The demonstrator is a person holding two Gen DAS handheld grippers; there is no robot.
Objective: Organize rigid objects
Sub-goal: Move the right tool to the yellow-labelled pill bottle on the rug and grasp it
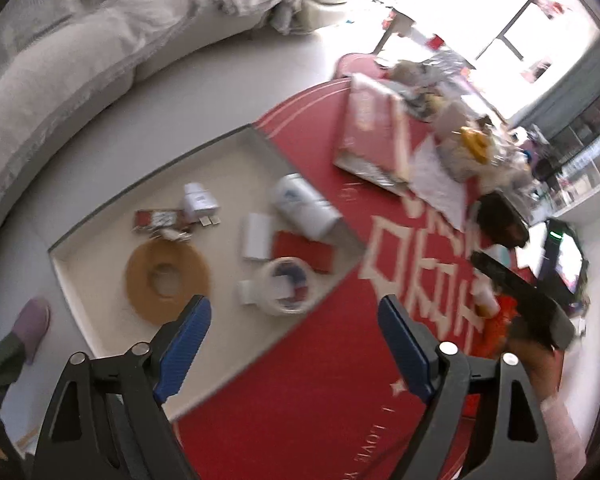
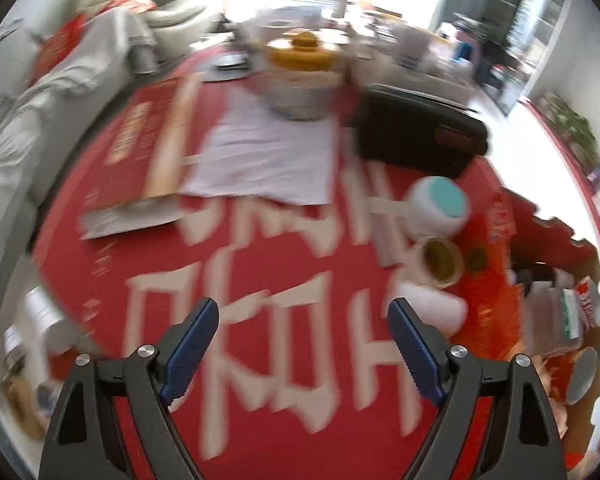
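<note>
Looking maybe halfway: tray (image 1: 100, 216) is already holding tape (image 1: 168, 278), a cup (image 1: 304, 208) and boxes, while a jar (image 2: 440, 204) and tape are waiting on the red cloth (image 2: 260, 320). Left gripper (image 1: 296, 340) and right gripper (image 2: 304, 340) are both hanging open, empty.

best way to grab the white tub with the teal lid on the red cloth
Take the white tub across its round body, one finger on each side, coming from above. It appears tipped, teal lid facing the camera, so the curved wall is what offers itself. A tape roll sits close on the near side, so keep the fingers off that side.
</note>
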